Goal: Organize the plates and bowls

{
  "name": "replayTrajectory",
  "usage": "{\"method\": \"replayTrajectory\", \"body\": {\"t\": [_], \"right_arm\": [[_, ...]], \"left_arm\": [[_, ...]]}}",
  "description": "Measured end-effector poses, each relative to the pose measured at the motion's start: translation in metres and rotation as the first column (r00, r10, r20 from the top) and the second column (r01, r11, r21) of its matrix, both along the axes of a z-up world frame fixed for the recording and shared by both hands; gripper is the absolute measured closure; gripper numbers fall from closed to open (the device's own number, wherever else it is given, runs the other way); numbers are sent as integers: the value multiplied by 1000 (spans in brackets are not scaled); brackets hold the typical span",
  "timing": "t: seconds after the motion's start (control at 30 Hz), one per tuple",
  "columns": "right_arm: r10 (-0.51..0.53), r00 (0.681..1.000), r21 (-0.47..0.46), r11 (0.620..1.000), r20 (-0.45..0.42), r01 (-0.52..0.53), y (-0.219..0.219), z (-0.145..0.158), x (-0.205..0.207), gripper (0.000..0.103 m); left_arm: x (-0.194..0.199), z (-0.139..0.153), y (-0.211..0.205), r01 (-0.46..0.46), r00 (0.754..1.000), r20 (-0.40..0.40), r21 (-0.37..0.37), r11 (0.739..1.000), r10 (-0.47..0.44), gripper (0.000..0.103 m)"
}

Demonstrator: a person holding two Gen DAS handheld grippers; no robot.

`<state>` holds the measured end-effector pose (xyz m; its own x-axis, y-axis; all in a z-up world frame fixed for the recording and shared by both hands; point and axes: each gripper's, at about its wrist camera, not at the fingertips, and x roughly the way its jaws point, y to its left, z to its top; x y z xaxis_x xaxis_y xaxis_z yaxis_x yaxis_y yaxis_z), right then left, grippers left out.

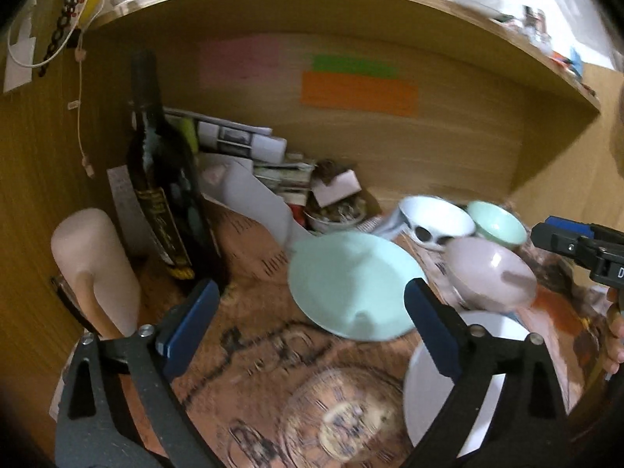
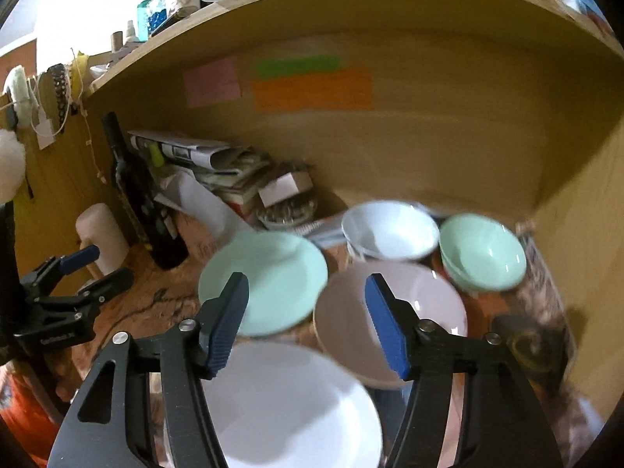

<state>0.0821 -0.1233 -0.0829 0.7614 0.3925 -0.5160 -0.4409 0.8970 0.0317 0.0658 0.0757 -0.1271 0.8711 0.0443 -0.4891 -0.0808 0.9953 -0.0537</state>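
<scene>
Both views are smeared by motion, so labels and fine print cannot be read, and the white plate (image 2: 288, 401) nearest the cameras is partly hidden behind the black gripper arms.

At the far left of the table (image 1: 249, 355), with its printed brown cover, stand a pale cylindrical container (image 1: 91, 269) and a dark glass bottle (image 1: 163, 195). Behind them lies a heap of newspapers (image 1: 234, 136) and a small dish of clutter (image 1: 335, 210), too blurred to identify.

The left gripper (image 1: 308, 327) has its jaws spread wide with nothing between them. Past them lies a mint-green plate (image 1: 351, 284), beside the white plate.

The right gripper (image 2: 308, 323) has its jaws apart and empty, above the gap between the green plate and a pinkish bowl (image 2: 390, 312).

Further right, at the back, sit a white bowl (image 2: 390, 230) and a mint-green bowl (image 2: 481, 253), just beside each other.

That makes two plates and three bowls, all resting on the table under the wooden shelf (image 2: 390, 7). Three coloured paper notes (image 2: 312, 89) are stuck on the back panel.
</scene>
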Motion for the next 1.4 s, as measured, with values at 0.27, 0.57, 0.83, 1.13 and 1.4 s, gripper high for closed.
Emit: {"method": "replayTrajectory", "body": {"t": [0.27, 0.57, 0.83, 1.13, 1.4], "right_arm": [[40, 995, -40, 998, -96, -44, 31, -9, 61, 44], [55, 961, -126, 988, -271, -92, 56, -47, 131, 44], [45, 918, -198, 971, -394, -133, 71, -77, 165, 57], [5, 888, -272, 951, -459, -145, 78, -92, 179, 73], [-19, 874, -325, 932, -486, -161, 91, -105, 189, 73]], "left_arm": [[45, -12, 25, -31, 997, -66, -14, 999, 30, 4], [95, -42, 32, 37, 976, -214, -56, 998, -48, 4], [127, -74, 38, 57, 927, -362, -127, 990, -100, 24], [135, -95, 38, 103, 881, -436, -207, 973, -186, 62], [136, -99, 28, 137, 867, -444, -227, 964, -227, 73]]}}
